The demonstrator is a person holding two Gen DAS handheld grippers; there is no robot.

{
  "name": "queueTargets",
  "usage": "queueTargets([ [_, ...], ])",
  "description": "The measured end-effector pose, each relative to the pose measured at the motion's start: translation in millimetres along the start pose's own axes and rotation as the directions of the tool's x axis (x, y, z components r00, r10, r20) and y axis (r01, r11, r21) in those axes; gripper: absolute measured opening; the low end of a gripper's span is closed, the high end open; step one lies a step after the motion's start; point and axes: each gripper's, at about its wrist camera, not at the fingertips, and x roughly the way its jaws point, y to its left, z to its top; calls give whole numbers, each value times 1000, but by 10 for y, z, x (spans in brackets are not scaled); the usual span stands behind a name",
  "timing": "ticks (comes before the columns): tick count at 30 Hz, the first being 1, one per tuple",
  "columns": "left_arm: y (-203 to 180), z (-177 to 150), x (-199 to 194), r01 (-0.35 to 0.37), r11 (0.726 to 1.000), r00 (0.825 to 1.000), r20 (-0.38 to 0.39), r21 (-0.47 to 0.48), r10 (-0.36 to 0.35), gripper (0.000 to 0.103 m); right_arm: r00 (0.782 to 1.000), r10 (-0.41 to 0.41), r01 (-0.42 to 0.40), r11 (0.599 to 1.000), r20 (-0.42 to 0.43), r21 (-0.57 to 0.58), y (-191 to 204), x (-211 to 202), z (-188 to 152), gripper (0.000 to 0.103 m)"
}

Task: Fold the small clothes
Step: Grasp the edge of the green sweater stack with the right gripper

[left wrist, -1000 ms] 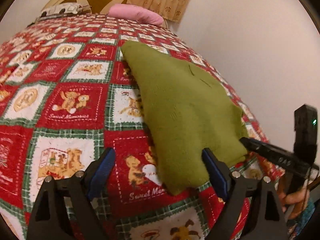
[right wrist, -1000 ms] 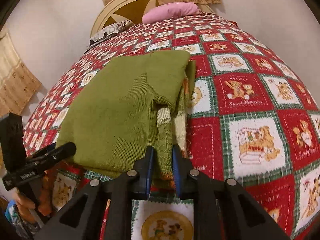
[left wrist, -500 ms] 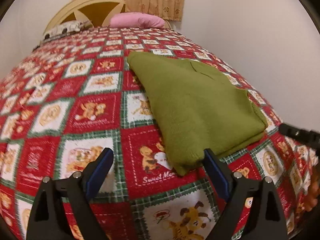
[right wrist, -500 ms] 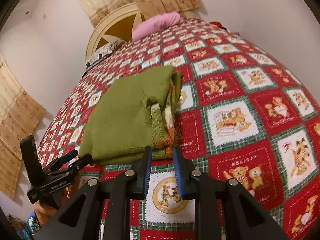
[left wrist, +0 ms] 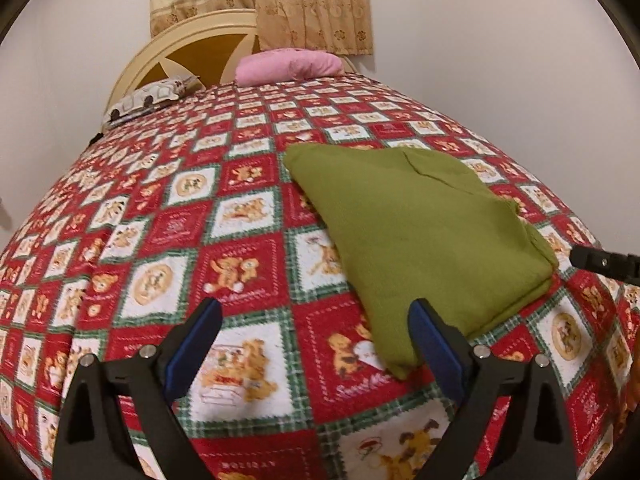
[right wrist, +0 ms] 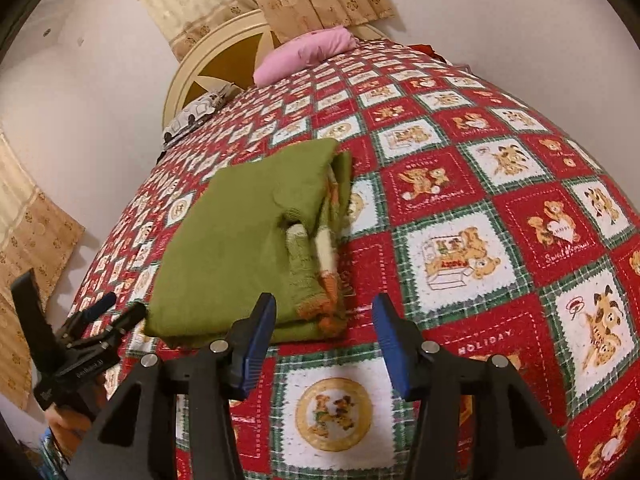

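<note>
A: Sweater (right wrist: 240, 248) position? Folded on the bed (right wrist: 520, 184), long axis toward the headboard.

B: Grippers? Right gripper (right wrist: 324, 334) nearer, just opened, empty, at the near hem; left gripper (left wrist: 316, 344) spread wide, empty.

folded sweater (left wrist: 416, 236) on bed, bedspread (left wrist: 168, 240) bare left

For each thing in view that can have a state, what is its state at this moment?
green sweater: folded, lying flat on the bed, held by nothing.
striped sleeve cuff: sticking out at the sweater's right edge.
left tongs: wide open, empty, sweater corner beside one finger.
right tongs: open, jaws have just been opening, nothing between them.
pink pillow: lying at the headboard.
curtain: drawn closed.
</note>
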Motion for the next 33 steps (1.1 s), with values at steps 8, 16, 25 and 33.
queueTargets([
  [8,347,217,176,204,959,979,21,-194,-204,97,1000,7,-7,999,7,47,-197,71,153,57],
  [16,347,645,652,384,869,918,24,-314,-397,97,999,45,-45,998,0,36,-257,425,632,78],
  [25,223,774,1339,442,770,863,-16,-460,-505,95,983,156,-153,987,-95,38,-166,1264,1110,78],
  [33,175,586,1491,413,819,881,-51,-399,-470,89,985,118,-130,987,-125,-93,0,1607,1028,78],
])
